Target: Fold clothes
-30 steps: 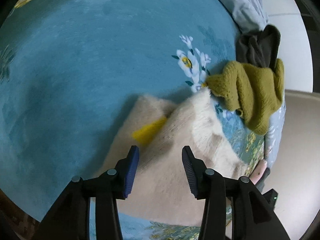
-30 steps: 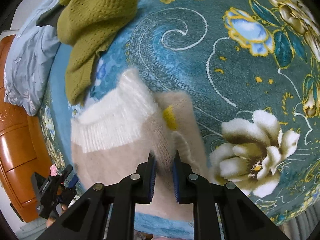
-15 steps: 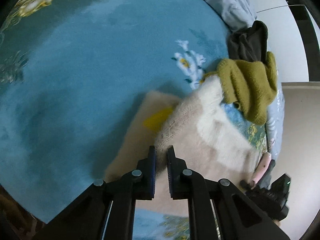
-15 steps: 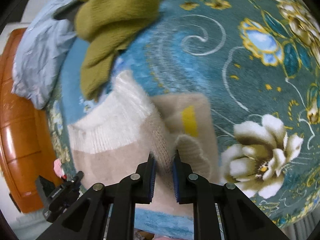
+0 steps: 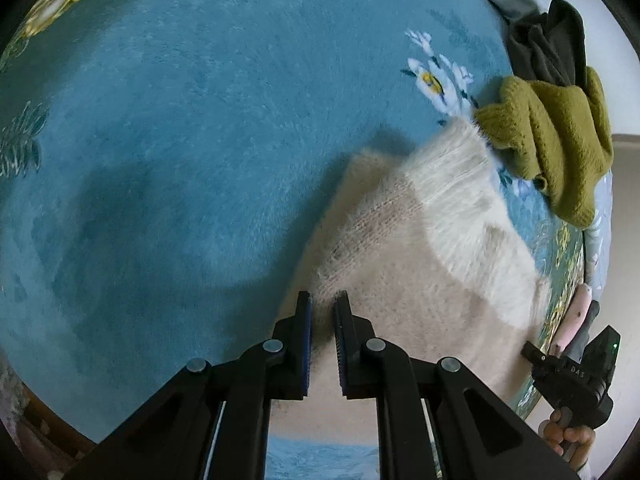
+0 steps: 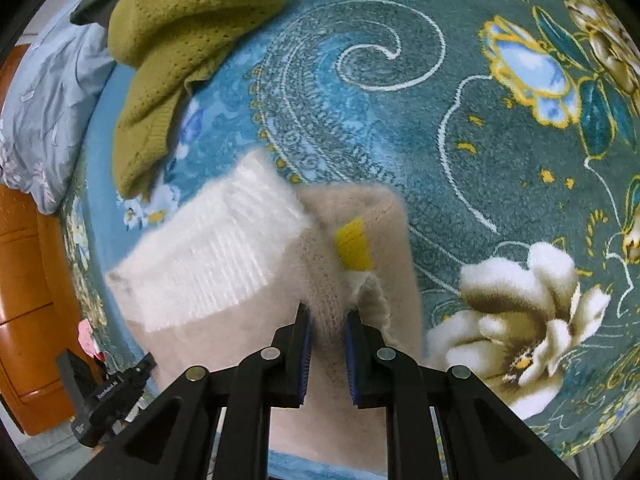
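— Lying underneath everything: teal floral blanket [image 5: 168, 152], plush, spreading across both views. And the left gripper [image 5: 322, 306]?

— Pinching the near edge of the beige fuzzy sweater [image 5: 400, 280], jaws drawn nearly together on a ridge of knit. Gripping, not resting loose.

— Right gripper [image 6: 327, 320]?

— Clamping the same beige fuzzy sweater [image 6: 248, 344] likewise, a raised fold of fabric bunching between the blue pads [image 6: 306, 344]. Lying just beyond the fingertips: yellow label [image 6: 353, 245] at the neckline.

— Sweater itself?

— Sitting folded on the blanket, white ribbed band [image 6: 216, 256] draping over the top layer, pointing away toward the far pile.

— Further out?

— Touching the white band's far corner in the left view: olive knit sweater [image 5: 552, 144], heaped. Sitting behind that, dark grey garment [image 5: 548, 48]. Lying beyond, pale blue quilt [image 6: 44, 112], crumpled beside an orange wooden headboard [image 6: 28, 320].

— Right edge of the left view?

— Showing the other gripper's black body, a hand [image 5: 568, 438] wrapping its handle.
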Available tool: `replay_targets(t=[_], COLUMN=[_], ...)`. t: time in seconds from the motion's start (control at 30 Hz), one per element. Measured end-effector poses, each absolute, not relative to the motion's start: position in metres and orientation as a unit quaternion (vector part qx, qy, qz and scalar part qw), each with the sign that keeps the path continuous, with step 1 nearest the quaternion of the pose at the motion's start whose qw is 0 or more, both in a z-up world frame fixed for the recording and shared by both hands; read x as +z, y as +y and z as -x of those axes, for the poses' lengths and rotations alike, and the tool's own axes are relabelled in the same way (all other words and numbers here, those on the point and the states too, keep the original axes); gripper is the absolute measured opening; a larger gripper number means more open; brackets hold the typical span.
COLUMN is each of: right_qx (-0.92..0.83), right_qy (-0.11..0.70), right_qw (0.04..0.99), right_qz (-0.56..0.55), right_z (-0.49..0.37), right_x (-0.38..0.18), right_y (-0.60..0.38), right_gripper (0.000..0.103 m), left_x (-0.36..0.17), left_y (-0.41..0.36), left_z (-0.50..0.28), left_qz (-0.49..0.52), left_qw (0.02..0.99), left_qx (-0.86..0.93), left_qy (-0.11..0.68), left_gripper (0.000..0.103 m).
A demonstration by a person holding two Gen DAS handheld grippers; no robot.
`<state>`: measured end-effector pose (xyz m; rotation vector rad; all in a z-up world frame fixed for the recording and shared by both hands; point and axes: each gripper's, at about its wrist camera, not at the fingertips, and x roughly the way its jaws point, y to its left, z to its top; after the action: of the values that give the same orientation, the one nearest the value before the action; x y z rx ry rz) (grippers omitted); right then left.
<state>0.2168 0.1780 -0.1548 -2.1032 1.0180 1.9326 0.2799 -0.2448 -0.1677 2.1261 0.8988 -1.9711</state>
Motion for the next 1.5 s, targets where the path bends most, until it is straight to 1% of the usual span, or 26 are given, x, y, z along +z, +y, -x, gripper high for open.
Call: replay_targets(t=[0.2, 0.4, 0.47, 0.6, 0.7, 0.8, 0.83, 0.87, 0.93, 0.97, 1.0, 1.07, 1.13, 1.2, 1.23, 1.3, 1.33, 1.37, 1.43, 1.5], right_qx=[0.642, 0.683, 0.695, 0.704, 0.696, 0.680, 0.673, 0.669, 0.659, 0.656, 0.658, 0.663, 0.675, 0.688, 0.690, 0.692, 0.693, 0.694, 0.696, 0.687], right_qy=[0.331, 0.310, 0.301, 0.298, 0.290, 0.286, 0.291, 0.301, 0.321, 0.327, 0.323, 0.310, 0.301, 0.304, 0.311, 0.331, 0.337, 0.333, 0.332, 0.354], right_qw=[0.055, 0.066, 0.072, 0.036, 0.004, 0.019, 0.027, 0.032, 0.040, 0.041, 0.037, 0.029, 0.027, 0.032, 0.034, 0.037, 0.040, 0.049, 0.054, 0.043], right_qz=[0.690, 0.658, 0.649, 0.644, 0.657, 0.675, 0.679, 0.679, 0.679, 0.679, 0.679, 0.680, 0.673, 0.658, 0.653, 0.641, 0.636, 0.636, 0.635, 0.633], right_z=[-0.219, -0.234, -0.238, -0.242, -0.238, -0.236, -0.236, -0.237, -0.238, -0.238, -0.237, -0.237, -0.239, -0.242, -0.243, -0.250, -0.253, -0.255, -0.258, -0.261], right_x=[-0.149, -0.112, -0.102, -0.093, -0.103, -0.125, -0.132, -0.137, -0.146, -0.149, -0.148, -0.144, -0.134, -0.123, -0.121, -0.119, -0.119, -0.120, -0.125, -0.133], right_y=[0.173, 0.173, 0.172, 0.158, 0.139, 0.131, 0.134, 0.137, 0.143, 0.145, 0.145, 0.145, 0.148, 0.156, 0.162, 0.174, 0.179, 0.182, 0.187, 0.193], right_gripper=[0.019, 0.020, 0.020, 0.020, 0.020, 0.020, 0.019, 0.017, 0.017, 0.017, 0.017, 0.017, 0.018, 0.018, 0.018, 0.030, 0.057, 0.076, 0.076, 0.078], left_x=[-0.161, -0.124, -0.114, -0.101, -0.113, -0.137, -0.144, -0.146, -0.139, -0.134, -0.129, -0.120, -0.116, -0.115, -0.117, -0.121, -0.125, -0.130, -0.137, -0.142], left_y=[-0.245, -0.239, -0.230, -0.221, -0.217, -0.222, -0.223, -0.226, -0.233, -0.236, -0.238, -0.243, -0.245, -0.247, -0.249, -0.252, -0.254, -0.254, -0.253, -0.254], left_z=[-0.277, -0.292, -0.295, -0.313, -0.312, -0.308, -0.304, -0.304, -0.308, -0.311, -0.314, -0.324, -0.333, -0.339, -0.341, -0.343, -0.344, -0.344, -0.343, -0.342], left_qz=[-0.713, -0.686, -0.681, -0.680, -0.691, -0.707, -0.713, -0.714, -0.704, -0.696, -0.689, -0.674, -0.664, -0.657, -0.656, -0.660, -0.664, -0.667, -0.668, -0.661], left_qw=[0.043, 0.023, 0.015, -0.007, 0.006, 0.024, 0.029, 0.032, 0.037, 0.043, 0.048, 0.055, 0.049, 0.038, 0.030, 0.017, 0.013, 0.011, 0.009, 0.009], left_qx=[-0.641, -0.676, -0.688, -0.703, -0.696, -0.680, -0.671, -0.667, -0.671, -0.677, -0.684, -0.691, -0.693, -0.695, -0.694, -0.687, -0.682, -0.677, -0.669, -0.664], left_qy=[0.280, 0.267, 0.251, 0.211, 0.194, 0.195, 0.201, 0.211, 0.229, 0.233, 0.237, 0.255, 0.276, 0.289, 0.294, 0.304, 0.307, 0.311, 0.325, 0.350], left_gripper=[0.011, 0.011, 0.011, 0.012, 0.012, 0.012, 0.014, 0.017, 0.017, 0.021, 0.025, 0.025, 0.028, 0.048, 0.052, 0.062, 0.065, 0.070, 0.071, 0.079])
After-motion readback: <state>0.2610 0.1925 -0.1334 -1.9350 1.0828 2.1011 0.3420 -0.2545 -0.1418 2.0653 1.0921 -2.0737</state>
